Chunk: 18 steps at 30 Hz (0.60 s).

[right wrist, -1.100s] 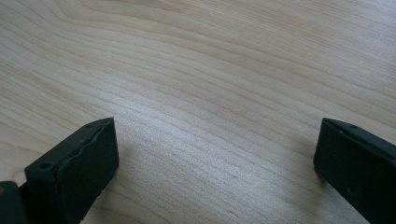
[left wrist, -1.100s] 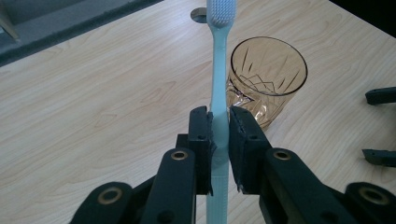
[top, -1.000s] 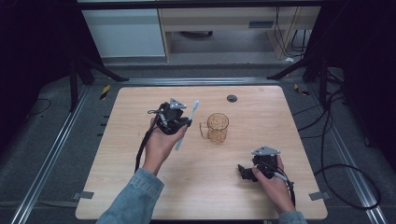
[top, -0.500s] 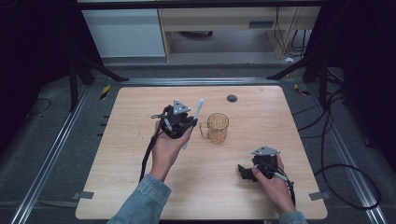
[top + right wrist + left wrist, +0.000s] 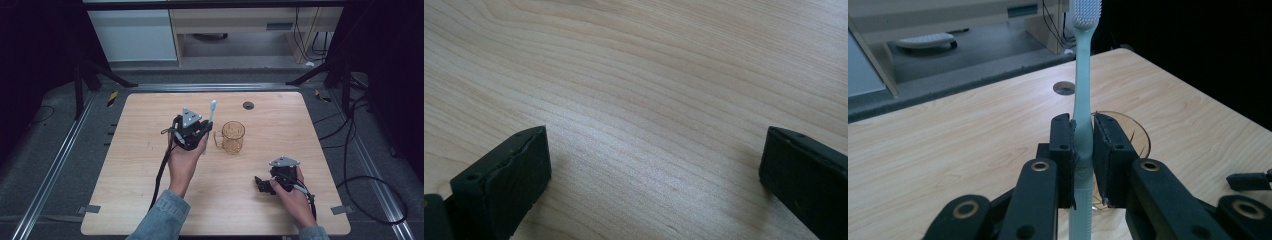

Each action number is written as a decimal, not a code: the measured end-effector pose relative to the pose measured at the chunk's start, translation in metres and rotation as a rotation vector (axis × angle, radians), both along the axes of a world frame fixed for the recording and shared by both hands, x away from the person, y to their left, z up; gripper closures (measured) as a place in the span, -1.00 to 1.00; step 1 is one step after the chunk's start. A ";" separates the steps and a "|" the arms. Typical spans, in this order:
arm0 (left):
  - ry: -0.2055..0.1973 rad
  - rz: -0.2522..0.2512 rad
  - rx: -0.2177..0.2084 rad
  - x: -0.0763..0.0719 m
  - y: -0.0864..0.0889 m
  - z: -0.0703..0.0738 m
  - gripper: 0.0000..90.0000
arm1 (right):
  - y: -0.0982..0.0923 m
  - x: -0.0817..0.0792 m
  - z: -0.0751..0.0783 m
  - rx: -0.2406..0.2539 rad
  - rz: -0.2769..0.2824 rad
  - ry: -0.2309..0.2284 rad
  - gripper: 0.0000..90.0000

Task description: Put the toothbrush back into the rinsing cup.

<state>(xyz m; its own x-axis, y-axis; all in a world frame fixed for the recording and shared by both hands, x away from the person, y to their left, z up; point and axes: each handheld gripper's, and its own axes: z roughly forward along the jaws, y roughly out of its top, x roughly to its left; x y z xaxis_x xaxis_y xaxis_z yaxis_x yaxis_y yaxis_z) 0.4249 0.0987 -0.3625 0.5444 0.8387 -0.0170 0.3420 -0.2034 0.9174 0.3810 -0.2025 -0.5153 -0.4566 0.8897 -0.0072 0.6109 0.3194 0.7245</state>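
Nearest, at the table's (image 5: 125,200) near-right, the right gripper (image 5: 263,185) lies low on the wood w/ the person's hand on it; in the right gripper view its two black jaws stand wide apart w/ nothing but bare woodgrain btwn them.

Farther in, left of centre, the left gripper (image 5: 1083,150) is clamped on a toothbrush (image 5: 1082,90), pads tight on both sides of the handle. Brush is pale mint-green plastic, slim handle, white bristles at the head. It stands roughly upright in the left gripper view, head up and away from the hand; in the high view (image 5: 210,117) it pokes out on the far side of the gripper.

Just right of the brush sits a clear amber glass mug (image 5: 233,137), handle turned left toward the gripper; brush is beside it, not inside.

Farthest, a small dark round hole (image 5: 248,105) near the far edge.
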 end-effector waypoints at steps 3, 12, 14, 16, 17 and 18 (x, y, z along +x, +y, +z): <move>-0.033 0.007 -0.017 -0.001 -0.004 0.003 0.75 | 0.000 0.000 0.000 0.000 0.000 0.000 -0.99; -0.110 0.011 -0.063 0.001 -0.009 0.006 0.75 | 0.000 0.000 0.000 -0.002 0.001 -0.003 -0.99; -0.133 0.018 -0.066 0.001 -0.010 0.008 0.75 | 0.000 0.000 0.000 -0.002 0.001 -0.002 -0.98; -0.159 0.016 -0.082 0.001 -0.014 0.008 0.75 | 0.000 0.000 0.000 -0.001 0.003 -0.002 -0.99; -0.168 0.018 -0.083 0.000 -0.016 0.007 0.75 | 0.000 0.000 0.000 -0.002 0.004 -0.002 -0.99; -0.173 0.015 -0.084 0.000 -0.019 0.006 0.75 | 0.000 0.000 0.000 -0.001 0.004 -0.002 -0.99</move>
<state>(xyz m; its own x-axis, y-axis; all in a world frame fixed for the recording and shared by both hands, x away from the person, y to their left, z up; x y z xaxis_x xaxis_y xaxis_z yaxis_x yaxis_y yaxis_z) 0.4254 0.0800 -0.3563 0.5332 0.8460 0.0050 0.1805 -0.1195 0.9763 0.3811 -0.2024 -0.5153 -0.4599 0.8879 -0.0096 0.6080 0.3228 0.7254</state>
